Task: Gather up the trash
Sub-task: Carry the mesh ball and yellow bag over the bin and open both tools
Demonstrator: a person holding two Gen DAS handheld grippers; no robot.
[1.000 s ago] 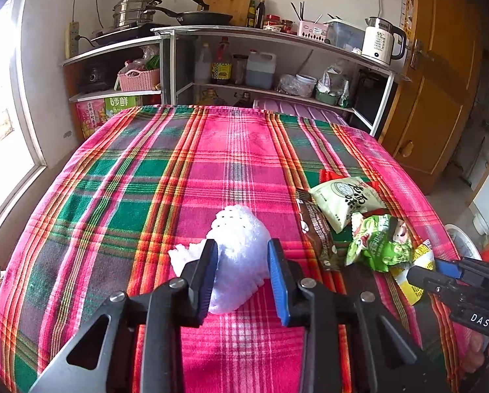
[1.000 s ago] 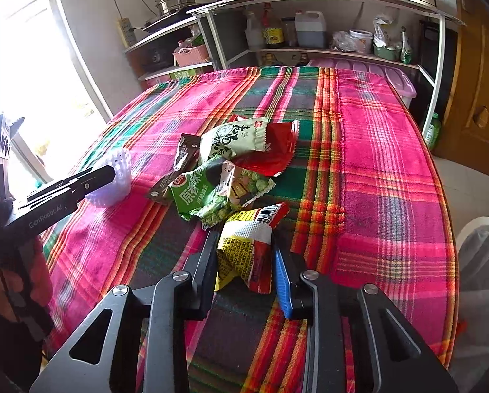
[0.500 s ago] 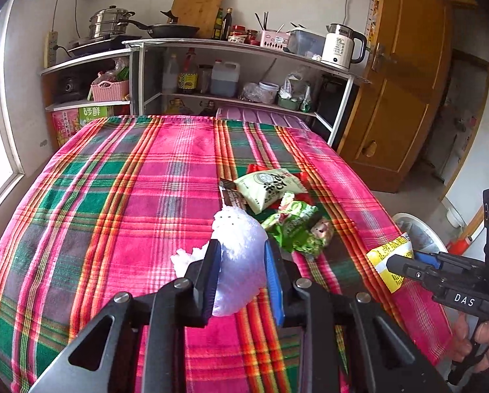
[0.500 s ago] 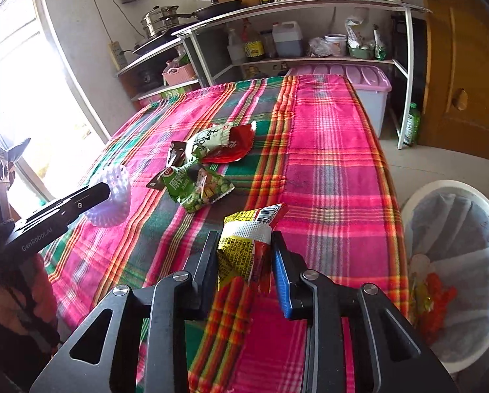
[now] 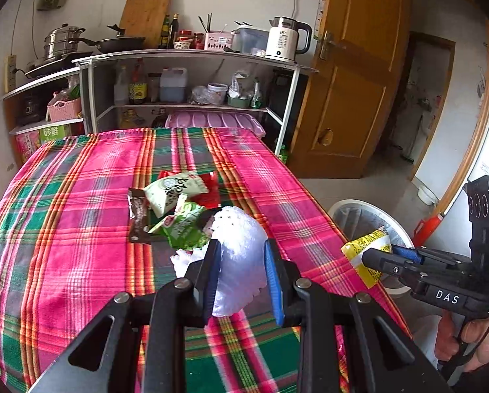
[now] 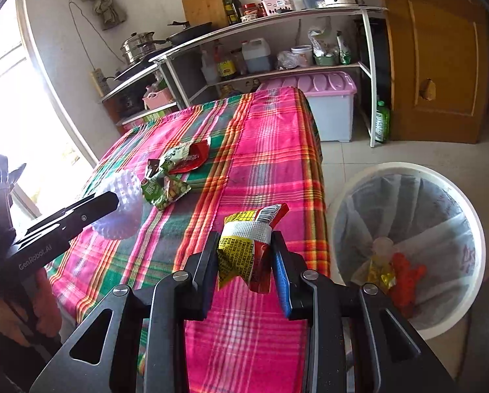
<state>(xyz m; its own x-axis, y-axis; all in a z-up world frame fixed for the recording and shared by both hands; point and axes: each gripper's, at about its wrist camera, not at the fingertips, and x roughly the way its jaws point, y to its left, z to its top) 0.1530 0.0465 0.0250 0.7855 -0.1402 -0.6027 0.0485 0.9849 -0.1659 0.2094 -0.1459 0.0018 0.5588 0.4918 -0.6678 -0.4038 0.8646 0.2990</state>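
Note:
My left gripper (image 5: 241, 258) is shut on a white foam net sleeve (image 5: 241, 255) and holds it above the plaid table (image 5: 64, 229); it also shows in the right wrist view (image 6: 123, 206). My right gripper (image 6: 246, 255) is shut on a yellow and red snack wrapper (image 6: 247, 249), held over the table's right edge beside the white bin (image 6: 408, 245). In the left wrist view the wrapper (image 5: 368, 249) hangs in front of the bin (image 5: 365, 216). Green, red and brown wrappers (image 5: 175, 206) lie on the table.
The bin has a white liner with orange and yellow trash (image 6: 391, 271) inside. A shelf rack (image 5: 185, 91) with bottles and a kettle stands behind the table. A wooden door (image 5: 349, 98) is at the right. A lilac-lidded box (image 6: 326, 108) sits on the floor.
Both grippers have swung right with their loads. The right gripper has carried the yellow wrapper from over the table to its right edge near the bin. The left follows with the foam sleeve.

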